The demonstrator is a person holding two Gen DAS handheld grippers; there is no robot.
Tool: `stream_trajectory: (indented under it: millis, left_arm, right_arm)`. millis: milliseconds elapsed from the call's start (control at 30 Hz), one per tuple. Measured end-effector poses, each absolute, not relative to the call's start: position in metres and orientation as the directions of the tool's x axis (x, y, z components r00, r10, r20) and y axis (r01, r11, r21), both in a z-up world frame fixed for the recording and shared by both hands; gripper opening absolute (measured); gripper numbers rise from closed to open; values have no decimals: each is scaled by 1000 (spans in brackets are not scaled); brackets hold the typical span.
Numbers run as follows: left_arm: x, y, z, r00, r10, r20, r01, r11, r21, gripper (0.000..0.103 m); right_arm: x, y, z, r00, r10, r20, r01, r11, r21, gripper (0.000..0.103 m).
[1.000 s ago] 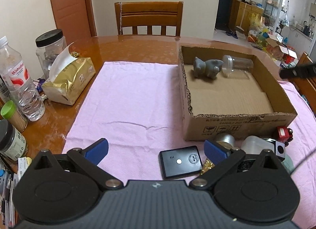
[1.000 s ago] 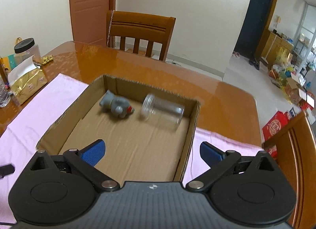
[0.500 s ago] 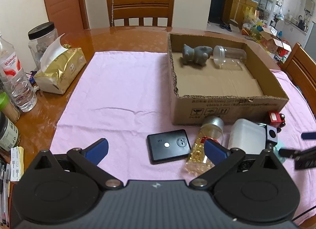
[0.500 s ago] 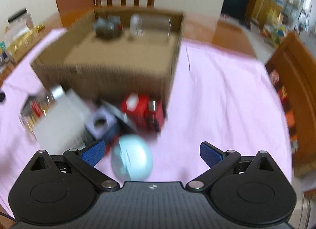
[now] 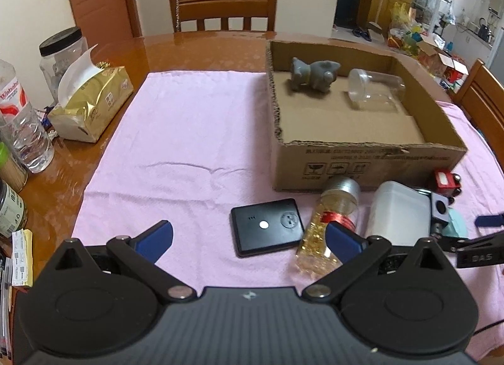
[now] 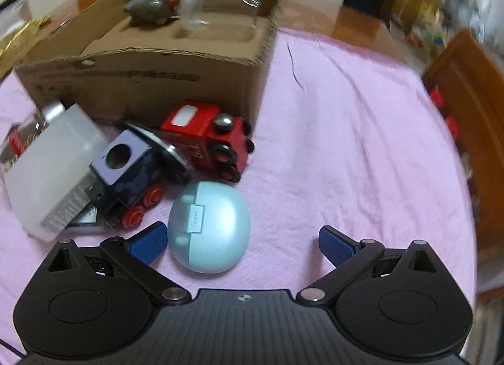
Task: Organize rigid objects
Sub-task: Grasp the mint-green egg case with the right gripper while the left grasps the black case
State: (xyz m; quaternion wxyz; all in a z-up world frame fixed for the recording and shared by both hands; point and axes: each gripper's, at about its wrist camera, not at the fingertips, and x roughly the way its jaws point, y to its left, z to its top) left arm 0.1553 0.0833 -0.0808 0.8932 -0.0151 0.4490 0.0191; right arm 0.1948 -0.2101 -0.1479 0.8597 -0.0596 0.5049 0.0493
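A cardboard box (image 5: pixel 371 157) (image 6: pixel 141 72) on the pink cloth holds a grey toy (image 5: pixel 313 73) (image 6: pixel 151 5) and a clear jar (image 5: pixel 375 89) (image 6: pixel 220 15) lying on its side. In front of the box lie a black device (image 5: pixel 267 226), a gold-flake bottle (image 5: pixel 334 220), a white container (image 5: pixel 397 213) (image 6: pixel 50 169), a red toy train (image 6: pixel 208 138) (image 5: pixel 445 180), a dark blue toy engine (image 6: pixel 129 172) and a pale blue egg-shaped case (image 6: pixel 209 226). My right gripper (image 6: pixel 242 243) is open, low over the cloth, with the case just inside its left finger. My left gripper (image 5: pixel 249 237) is open above the black device.
A gold tissue pack (image 5: pixel 91 106), a lidded jar (image 5: pixel 61 56) and a water bottle (image 5: pixel 22 131) stand on the wooden table at the left. Wooden chairs stand behind (image 5: pixel 223 5) and at the right (image 6: pixel 472 106). Bare pink cloth (image 5: pixel 189 131) lies left of the box.
My right gripper came off the box, swung down to the objects in front of it, and now sits close around the pale blue case. My left gripper pulled back slightly.
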Motion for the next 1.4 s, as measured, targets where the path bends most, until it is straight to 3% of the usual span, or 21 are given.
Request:
stream_trajectory:
  millis: [267,567,1067,1400]
  left_arm:
    - [194,99,-113,539,24,-842,-113,993,-45,102]
    - [220,96,-141,474,-42,-880,-78,993,-89,102]
    - [207,109,-137,461,21,-887,-38,999,4,102]
    - [193,108,-141,496,0,-868,79,996,45,102]
  right_arm:
    - [193,-216,-149,499,23,-866,-110,993,-36,103]
    - [190,-217,-149,501,23,-865,-108,993,-37,103]
    - [194,-215,-149,488,13,-873,-93,995,-37,103]
    - [193,-216,-150,497,45,-867,-156,987,-39,103]
